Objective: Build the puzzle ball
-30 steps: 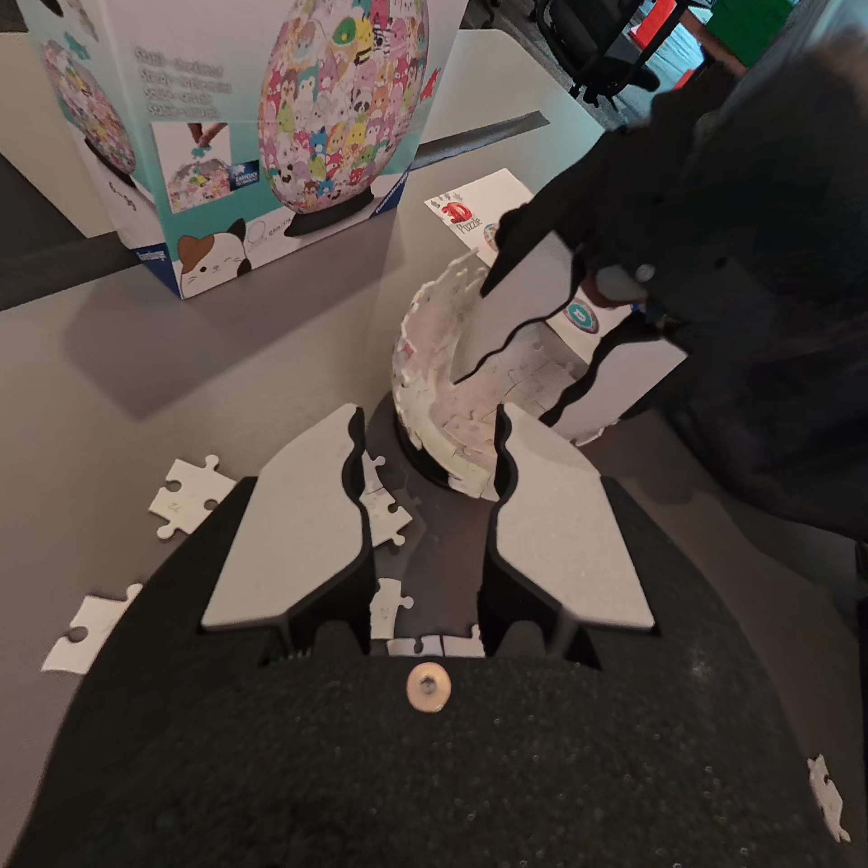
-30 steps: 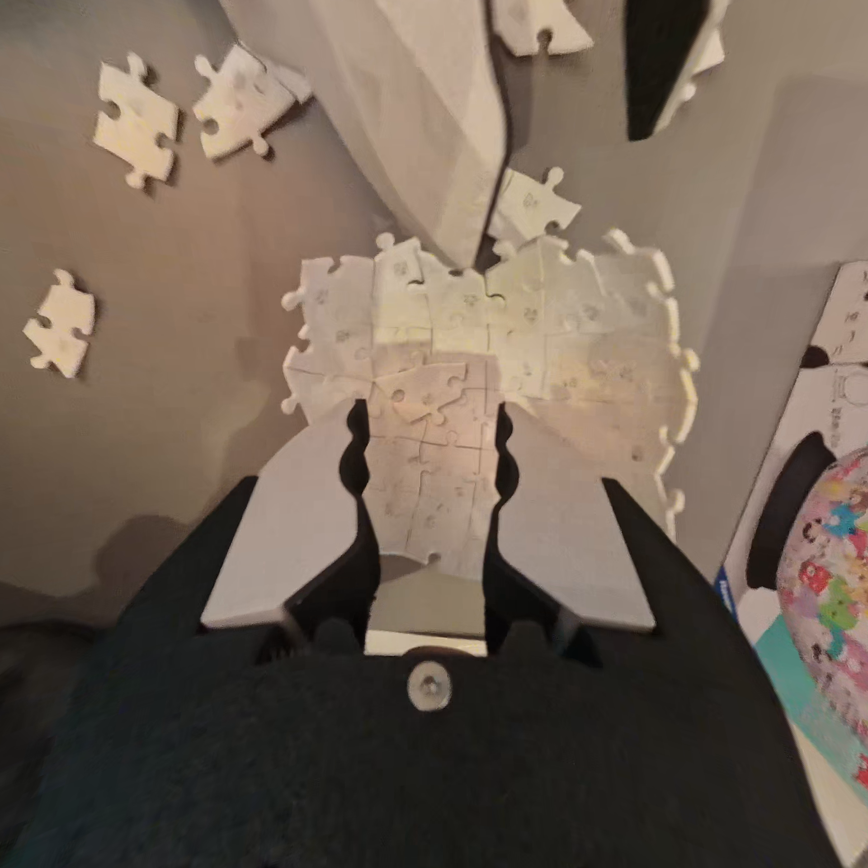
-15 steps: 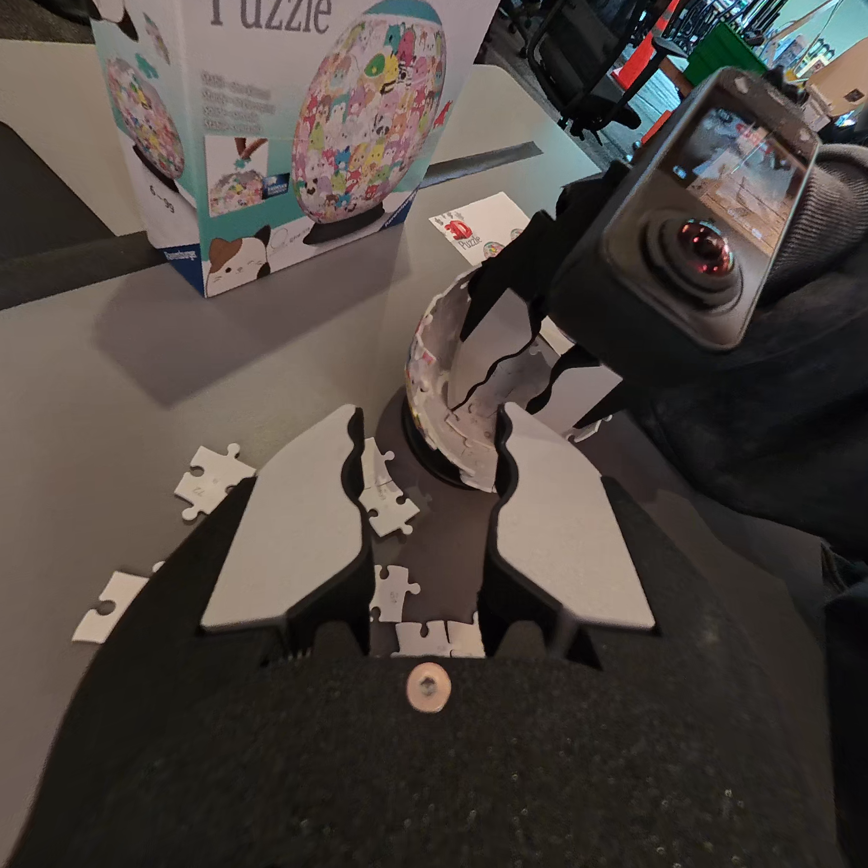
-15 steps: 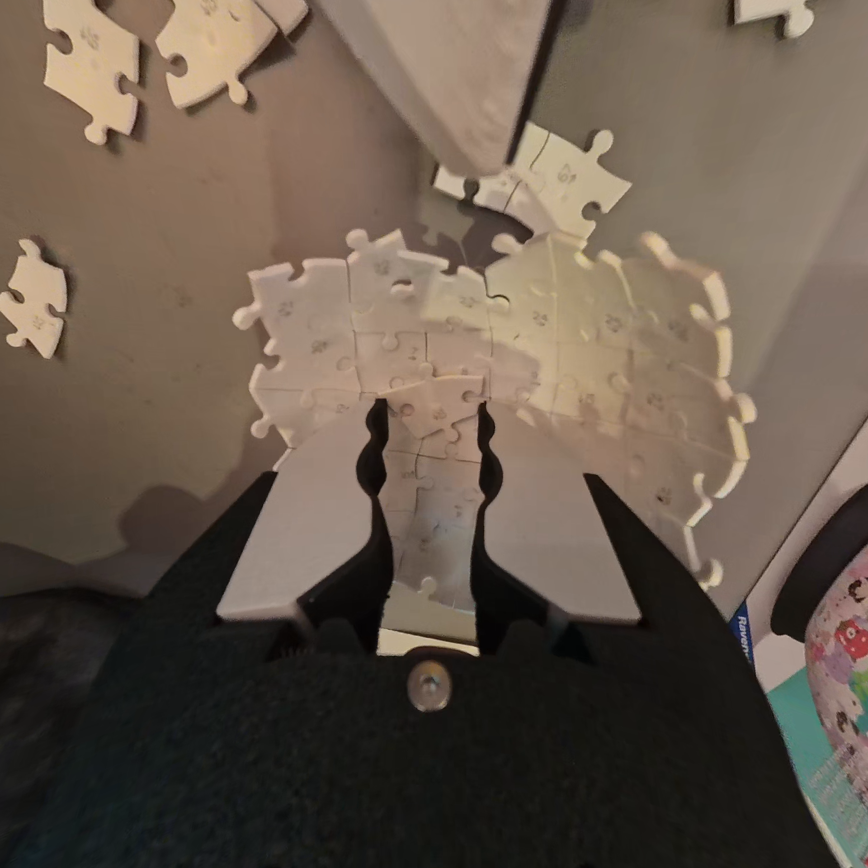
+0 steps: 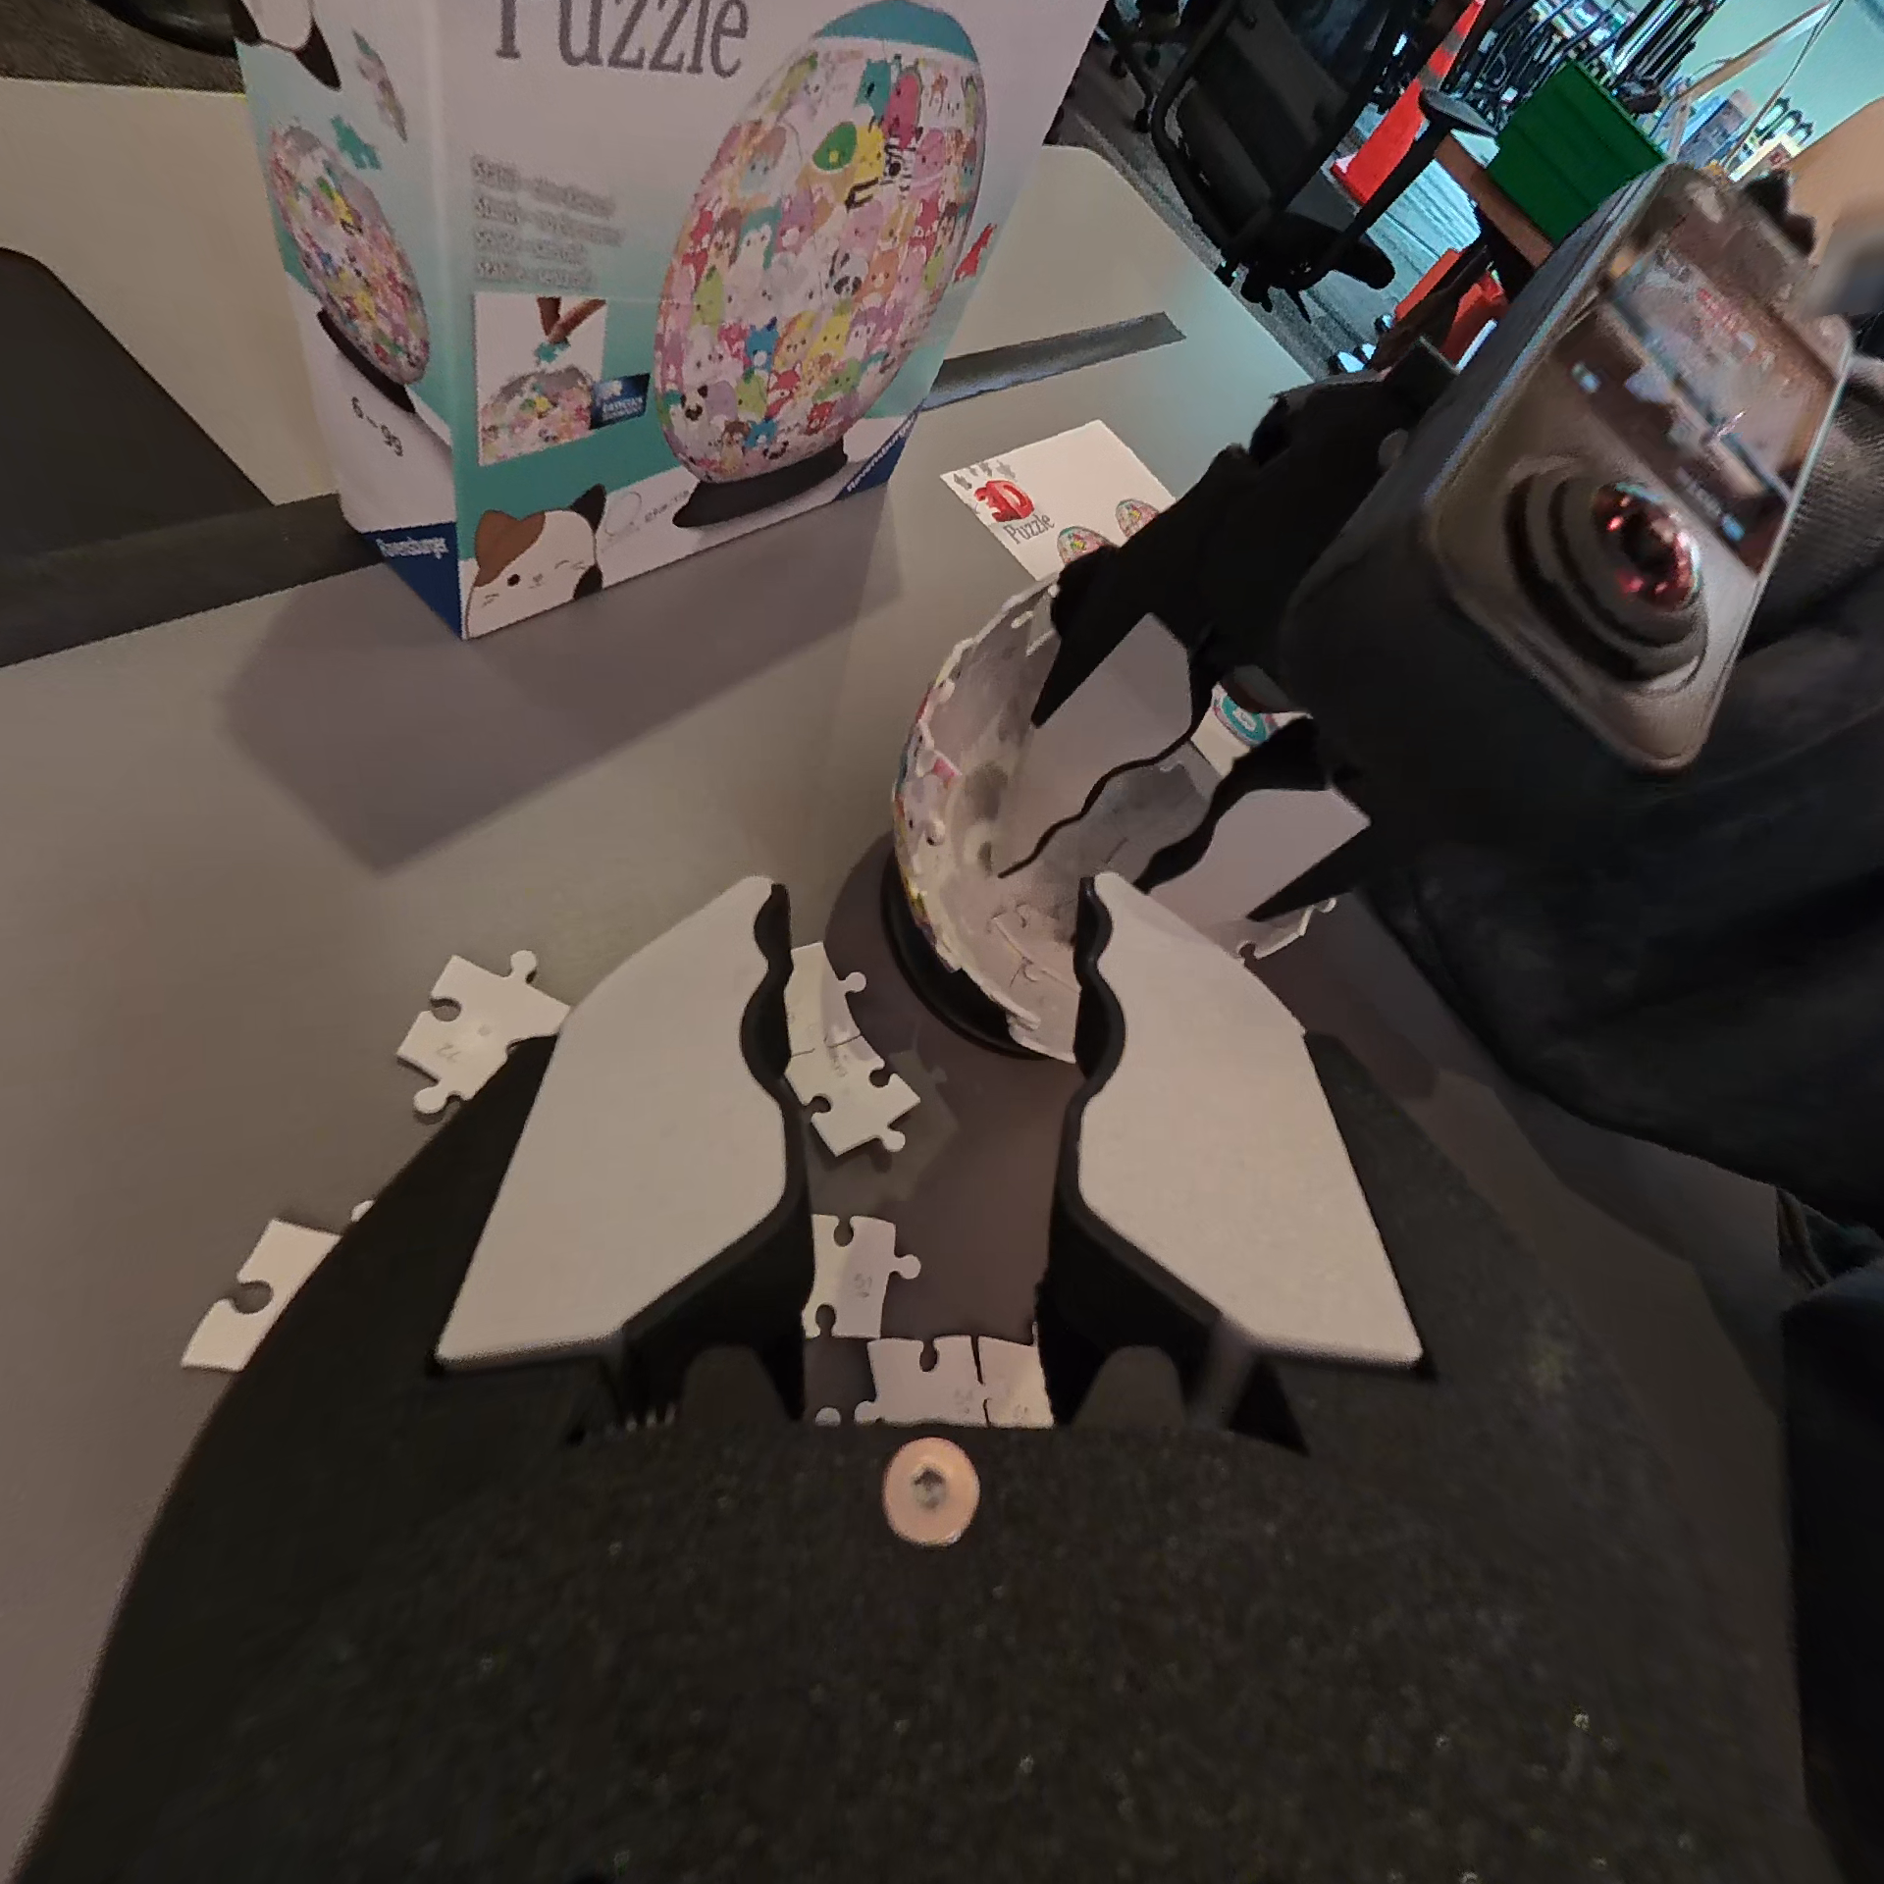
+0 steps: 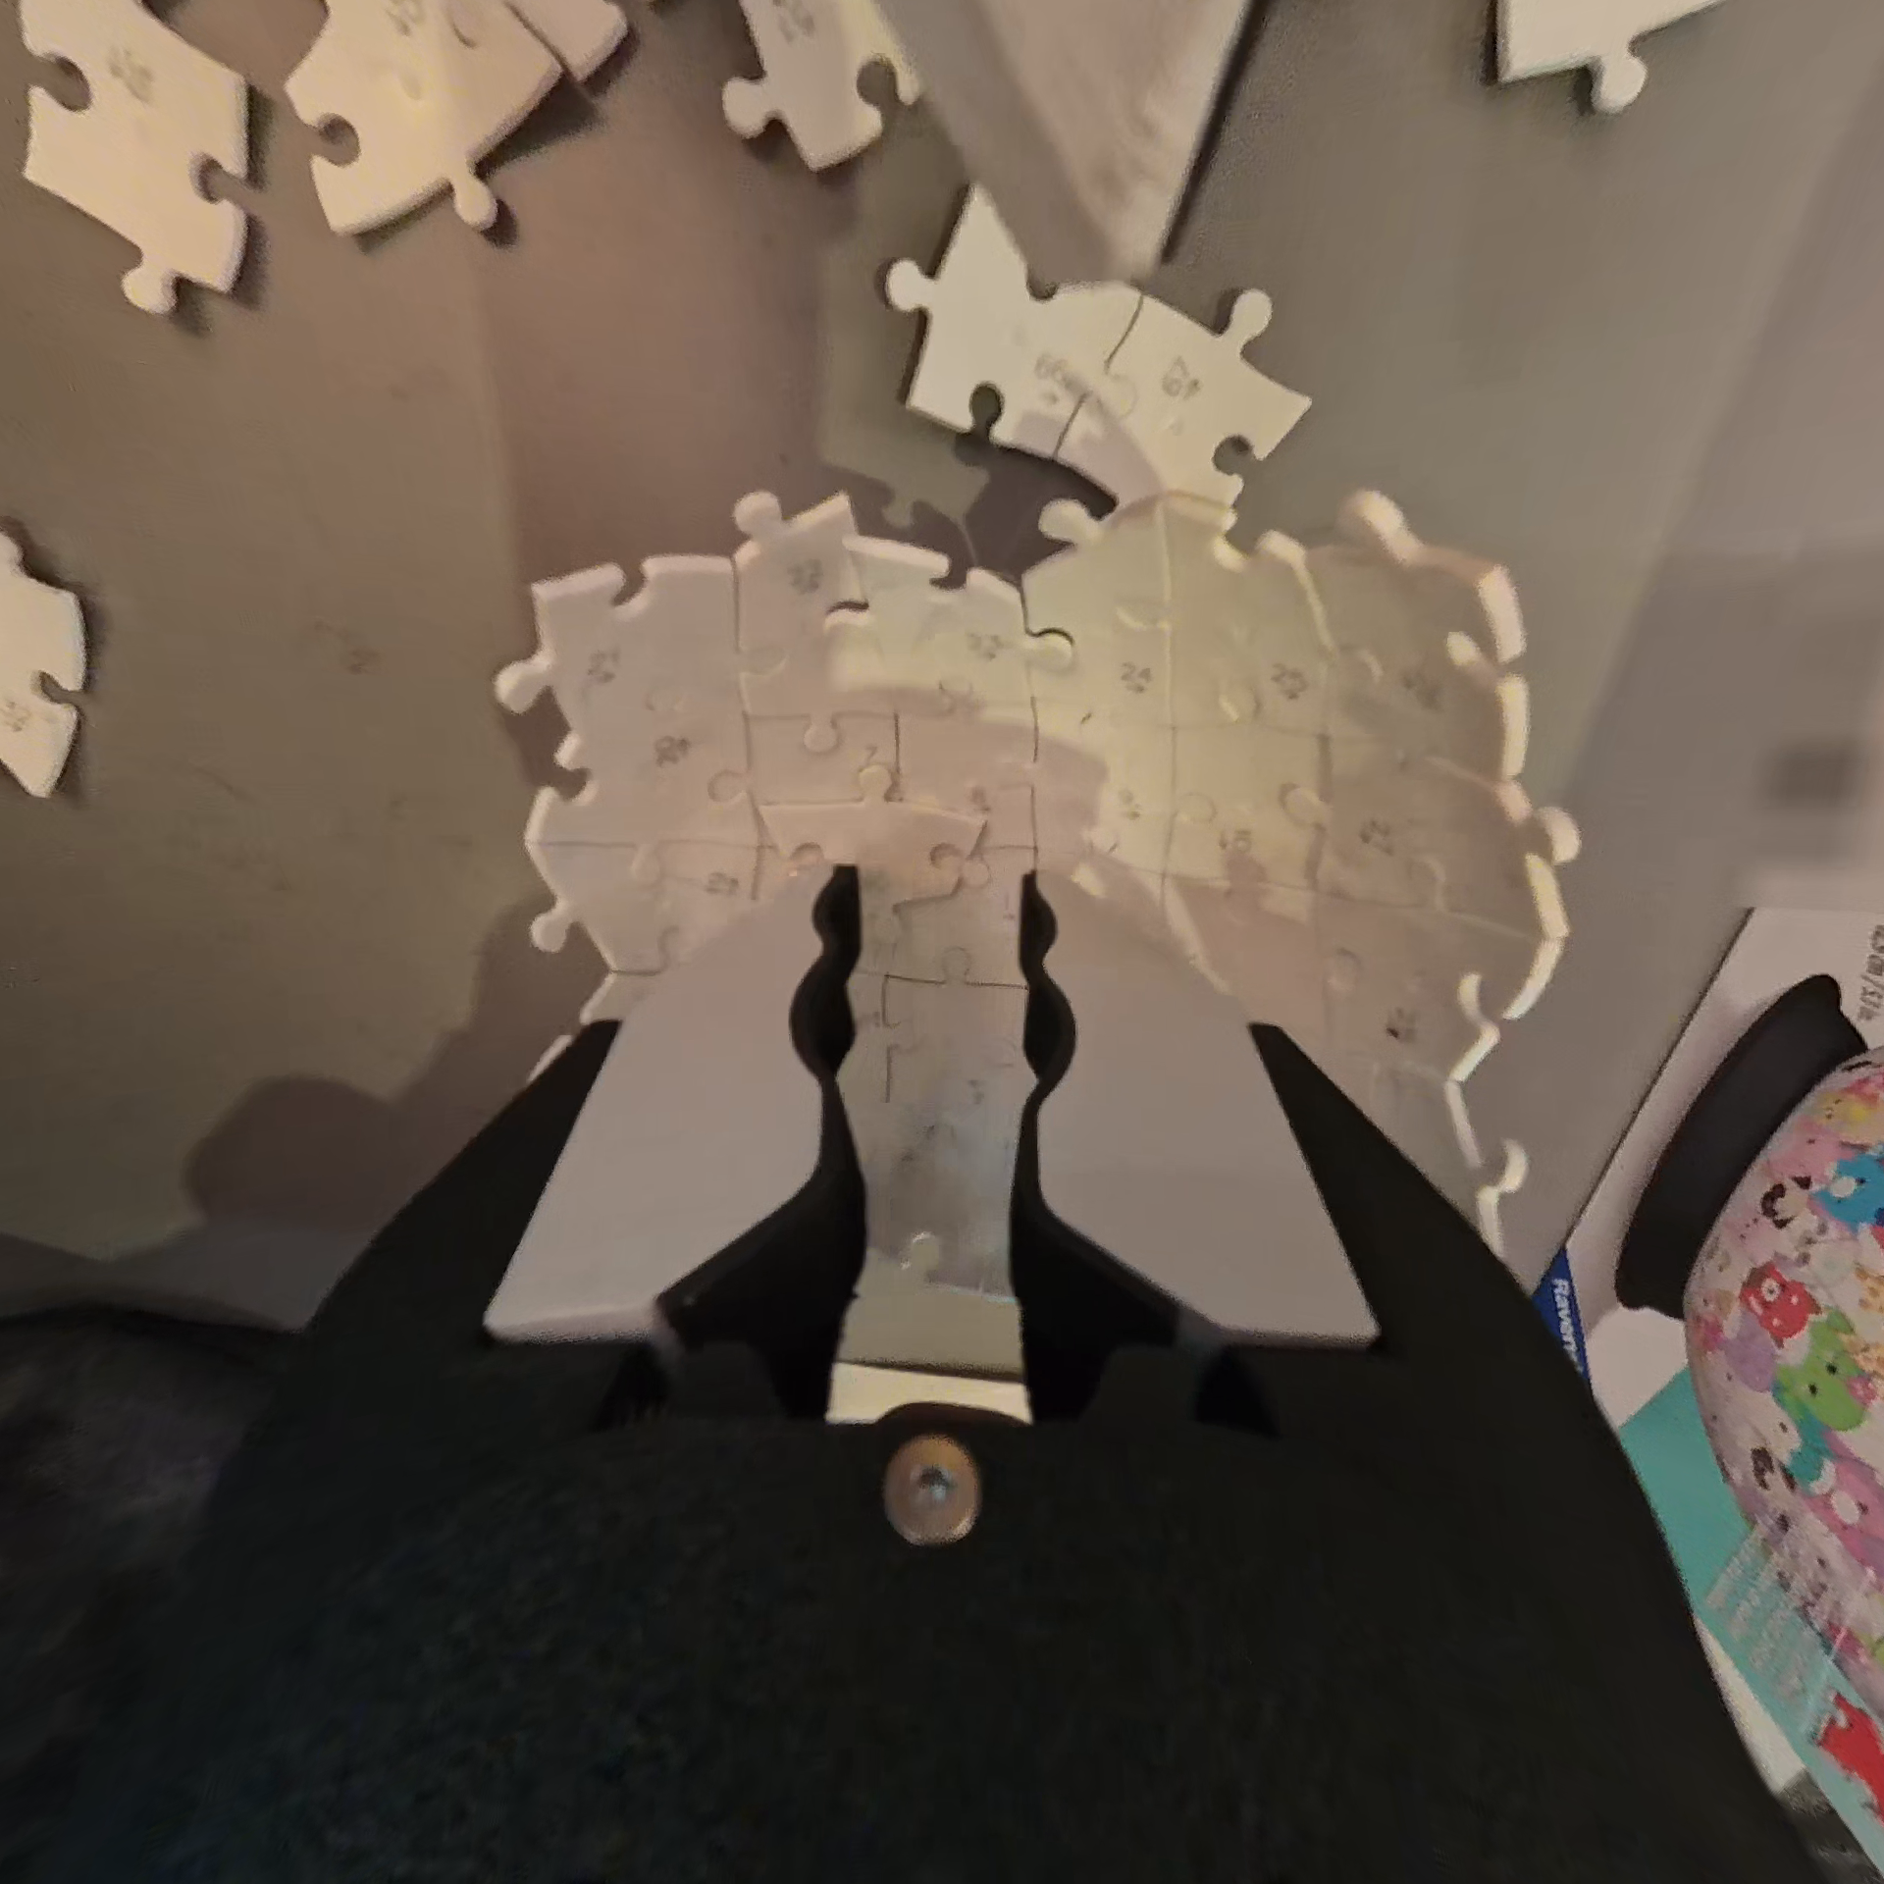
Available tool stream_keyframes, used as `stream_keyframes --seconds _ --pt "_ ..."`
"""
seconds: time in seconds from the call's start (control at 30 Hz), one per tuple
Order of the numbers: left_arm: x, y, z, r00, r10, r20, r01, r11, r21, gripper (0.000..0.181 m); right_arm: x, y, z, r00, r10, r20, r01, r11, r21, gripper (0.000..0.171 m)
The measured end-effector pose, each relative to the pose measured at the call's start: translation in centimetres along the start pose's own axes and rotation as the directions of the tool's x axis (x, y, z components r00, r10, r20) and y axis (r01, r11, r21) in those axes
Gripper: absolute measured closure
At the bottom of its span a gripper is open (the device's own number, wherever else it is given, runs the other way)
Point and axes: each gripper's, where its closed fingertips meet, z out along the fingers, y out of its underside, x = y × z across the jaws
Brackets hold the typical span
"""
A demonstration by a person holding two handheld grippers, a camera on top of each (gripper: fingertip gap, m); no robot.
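Right wrist view tells the change best: my right tongs have drawn their jaws in from a wide gap to a slim one, reaching down into the hollow of the half-built puzzle ball. A loose piece lies across the very tips, white back up. It looks wider than the gap, so I cannot tell whether I have it pinched or whether it only rests there against the inner wall.

My left tongs have pulled back toward the near side – a second ago one finger was touching the far rim of the ball, and now it is clear of it. They hang wide open with nothing in them, over the scattered pieces on the grey table. The ball sits in its black ring stand just beyond those tips, open side turned to the right.

For the task, I judge this means the steadying hand has let go and the ball stands on its own, while the right hand works one piece inside. The bowl is only partly built – a joined pair and many singles are not yet fitted. With no support, a hard push could tip the ball off its ring. At the far left stands the puzzle box, with a leaflet to its right.
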Motion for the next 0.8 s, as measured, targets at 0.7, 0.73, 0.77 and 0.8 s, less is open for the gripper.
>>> stream_keyframes --seconds 0.7,0.73,0.77,0.8 --pt "0.33 0.15 0.23 1.000 0.012 -0.004 -0.012 1.000 -0.016 0.128 -0.34 -0.15 0.56 0.999 -0.044 0.024 0.045 0.998 -0.045 0.139" --pt "0.33 0.17 0.23 1.000 0.011 -0.005 -0.011 1.000 -0.016 0.128 -0.28 -0.13 0.55 0.999 -0.046 0.014 0.047 0.998 -0.044 0.139" --pt "0.35 0.17 0.24 1.000 0.011 -0.007 -0.011 1.000 -0.016 0.128 -0.26 -0.08 0.55 0.999 -0.048 0.006 0.048 0.998 -0.042 0.139" --pt "0.35 0.19 0.25 1.000 0.010 -0.008 -0.010 1.000 -0.016 0.128 -0.27 -0.09 0.54 0.999 -0.050 0.002 0.050 0.998 -0.036 0.139"
